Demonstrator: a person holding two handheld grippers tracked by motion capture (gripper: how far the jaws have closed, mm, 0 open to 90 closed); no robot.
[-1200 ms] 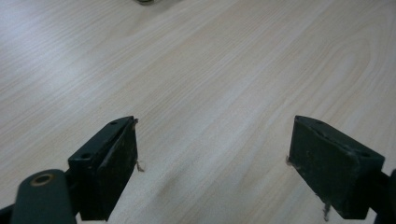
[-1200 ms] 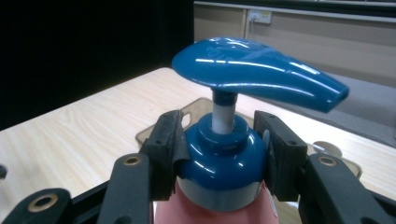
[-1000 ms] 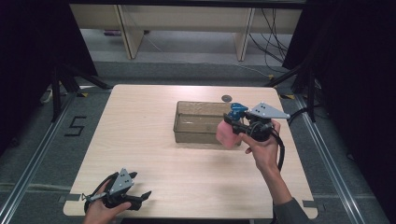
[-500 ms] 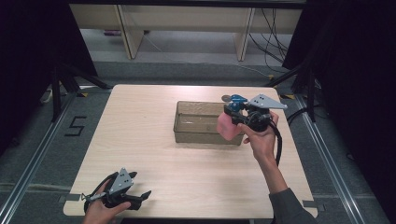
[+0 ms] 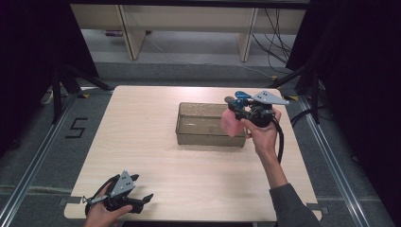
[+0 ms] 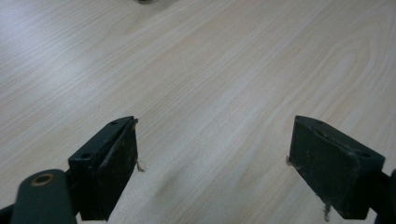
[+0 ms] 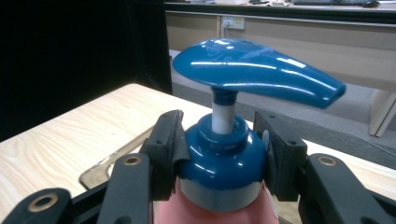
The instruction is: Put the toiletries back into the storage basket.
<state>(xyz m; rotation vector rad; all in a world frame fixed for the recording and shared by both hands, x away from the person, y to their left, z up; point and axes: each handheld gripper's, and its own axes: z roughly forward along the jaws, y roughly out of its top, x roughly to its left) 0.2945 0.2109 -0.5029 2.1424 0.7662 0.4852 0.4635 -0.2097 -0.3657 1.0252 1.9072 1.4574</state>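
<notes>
Pump bottle (image 7: 224, 154) (pink body, blue pump head) clamped at its collar in the right claw (image 5: 242, 113), held above the clear bin's (image 5: 201, 127) right end, left claw (image 5: 137, 202) spread wide, holding nothing, low over the counter (image 5: 142, 142) near its front edge

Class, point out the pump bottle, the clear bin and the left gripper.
pump bottle (image 7: 219, 158), right gripper view, blue collar.
clear bin (image 5: 201, 138), high view, near wall.
left gripper (image 6: 212, 163), left gripper view, between open jaws.
</notes>
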